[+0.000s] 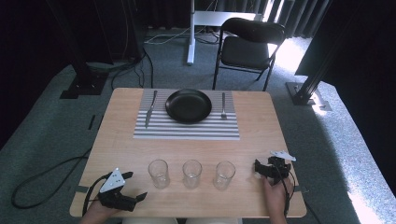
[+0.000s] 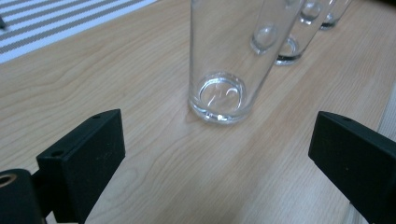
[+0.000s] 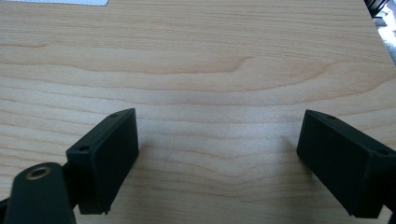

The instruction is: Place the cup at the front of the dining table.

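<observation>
Clear, upright drinking glass (image 2: pixel 223 70) — leftmost of three near the wooden table's (image 1: pixel 261 126) front edge — stands straight ahead of the left gripper (image 2: pixel 219 154), the nearer one, jaws spread empty — right gripper (image 3: pixel 219 154) likewise released.

Right gripper (image 3: pixel 217 163) held low over bare wooden table (image 3: pixel 210 70), jaws spread wide, nothing between them. Striped placemat (image 3: pixel 56 2) glimpsed at table's far edge.

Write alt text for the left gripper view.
An empty clear glass stands upright on a wooden table, just ahead of the left gripper, whose black jaws are wide apart. Two more glasses line up behind it.
</observation>
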Demonstrator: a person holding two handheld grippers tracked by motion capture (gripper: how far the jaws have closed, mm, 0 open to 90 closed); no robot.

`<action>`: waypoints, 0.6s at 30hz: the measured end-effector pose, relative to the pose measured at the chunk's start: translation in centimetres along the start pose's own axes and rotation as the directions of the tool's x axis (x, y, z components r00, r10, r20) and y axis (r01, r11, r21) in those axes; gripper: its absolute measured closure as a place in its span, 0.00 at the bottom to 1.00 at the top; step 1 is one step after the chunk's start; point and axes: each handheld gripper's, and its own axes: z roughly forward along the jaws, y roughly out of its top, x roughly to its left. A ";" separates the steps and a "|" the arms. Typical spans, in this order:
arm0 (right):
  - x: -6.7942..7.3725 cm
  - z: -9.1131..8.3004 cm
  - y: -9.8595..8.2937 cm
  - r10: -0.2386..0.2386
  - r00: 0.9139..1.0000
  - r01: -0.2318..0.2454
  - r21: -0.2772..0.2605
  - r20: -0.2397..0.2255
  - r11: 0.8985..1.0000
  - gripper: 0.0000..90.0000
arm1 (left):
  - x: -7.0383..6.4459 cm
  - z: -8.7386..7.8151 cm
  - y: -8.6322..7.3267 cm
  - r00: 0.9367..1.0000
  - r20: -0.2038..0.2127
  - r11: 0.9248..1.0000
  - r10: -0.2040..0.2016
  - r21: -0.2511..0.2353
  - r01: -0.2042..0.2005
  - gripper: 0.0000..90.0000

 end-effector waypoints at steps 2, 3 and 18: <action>0.0 0.0 0.0 0.000 1.000 0.000 0.000 0.000 1.000 0.13 | 0.0 0.1 0.2 1.000 -0.002 1.000 0.004 -0.013 -0.004 0.05; 0.0 0.0 0.0 0.000 1.000 0.000 0.000 0.000 1.000 0.13 | -0.1 0.3 0.5 1.000 -0.001 1.000 0.006 -0.018 -0.006 0.05; 0.0 0.0 0.0 0.000 1.000 0.000 0.000 0.000 1.000 0.13 | -0.7 2.4 1.8 0.999 0.012 0.998 0.033 -0.045 -0.032 0.05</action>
